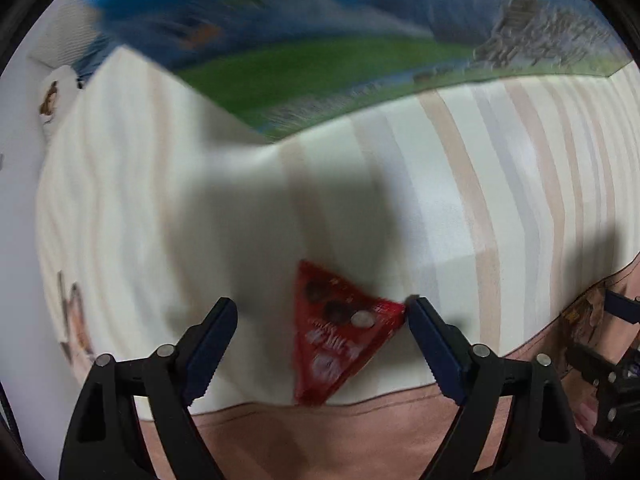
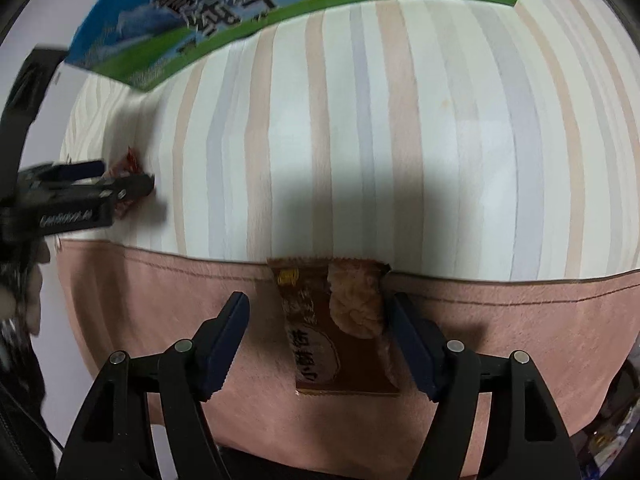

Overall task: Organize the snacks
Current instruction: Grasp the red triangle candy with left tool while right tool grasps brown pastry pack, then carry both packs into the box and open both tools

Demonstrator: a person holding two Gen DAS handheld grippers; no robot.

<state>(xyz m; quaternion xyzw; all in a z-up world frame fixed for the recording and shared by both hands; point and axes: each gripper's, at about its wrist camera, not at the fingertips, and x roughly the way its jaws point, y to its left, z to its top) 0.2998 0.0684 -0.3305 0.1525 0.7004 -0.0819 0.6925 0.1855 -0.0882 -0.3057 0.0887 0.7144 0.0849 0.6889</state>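
Observation:
A red triangular snack packet (image 1: 340, 332) lies on the striped cloth between the open fingers of my left gripper (image 1: 320, 312); its right corner touches the right finger (image 1: 432, 340). A brown snack packet (image 2: 340, 328) lies on the pink band of the cloth between the open fingers of my right gripper (image 2: 316, 308), close against the right finger (image 2: 412, 344). The left gripper (image 2: 120, 182) shows at the left of the right wrist view, around the red packet (image 2: 130, 166).
A blue and green milk carton box (image 2: 240, 8) stands at the far edge of the striped cloth (image 2: 400, 140); it also shows blurred in the left wrist view (image 1: 320, 40). The pink band (image 2: 520, 340) runs along the near edge.

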